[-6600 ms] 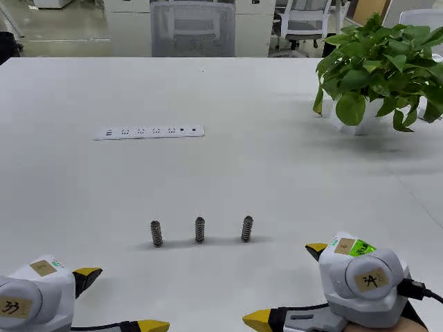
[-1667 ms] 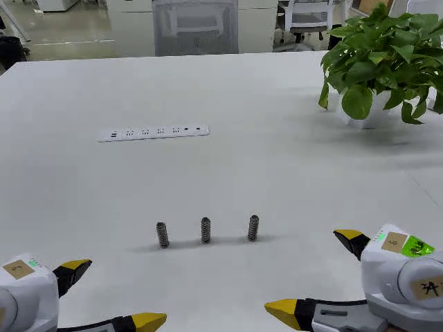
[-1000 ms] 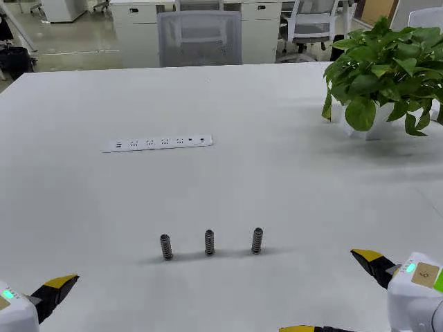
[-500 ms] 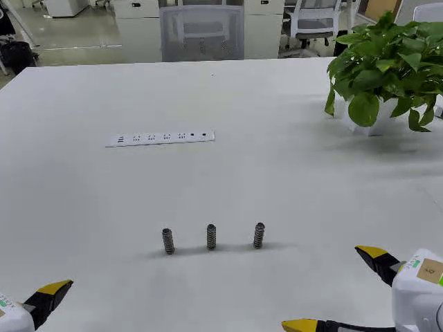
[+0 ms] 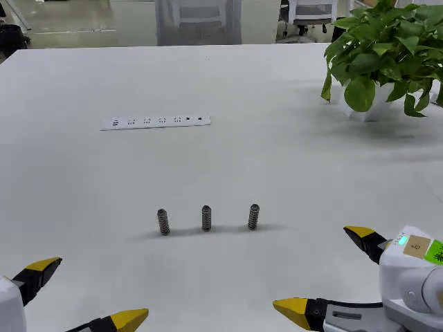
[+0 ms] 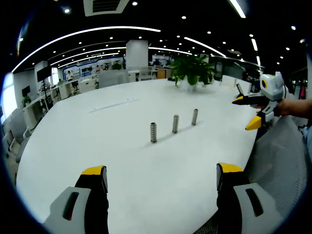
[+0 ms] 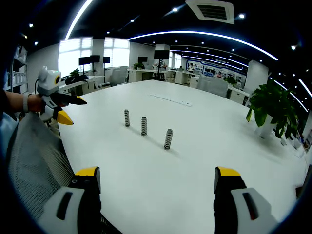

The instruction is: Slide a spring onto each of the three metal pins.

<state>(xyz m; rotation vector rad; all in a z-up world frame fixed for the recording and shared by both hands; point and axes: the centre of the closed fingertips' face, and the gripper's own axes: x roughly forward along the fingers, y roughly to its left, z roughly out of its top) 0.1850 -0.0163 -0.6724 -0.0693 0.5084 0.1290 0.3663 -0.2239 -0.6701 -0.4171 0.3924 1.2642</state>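
Three metal pins stand in a row on the white table, each with a spring around it: the left spring, the middle spring and the right spring. The same row appears as the left spring, middle spring, right spring and, from the other side, the left spring, middle spring, right spring. My left gripper hovers open at the near left edge, holding nothing. My right gripper hovers open at the near right, also holding nothing.
A white power strip lies flat farther back on the table. A potted green plant stands at the far right. A grey mesh chair sits behind the far edge.
The head camera has tipped down a little. Both grippers have come further into the head view at the near edge, still open. The three springs on the pins have not moved.
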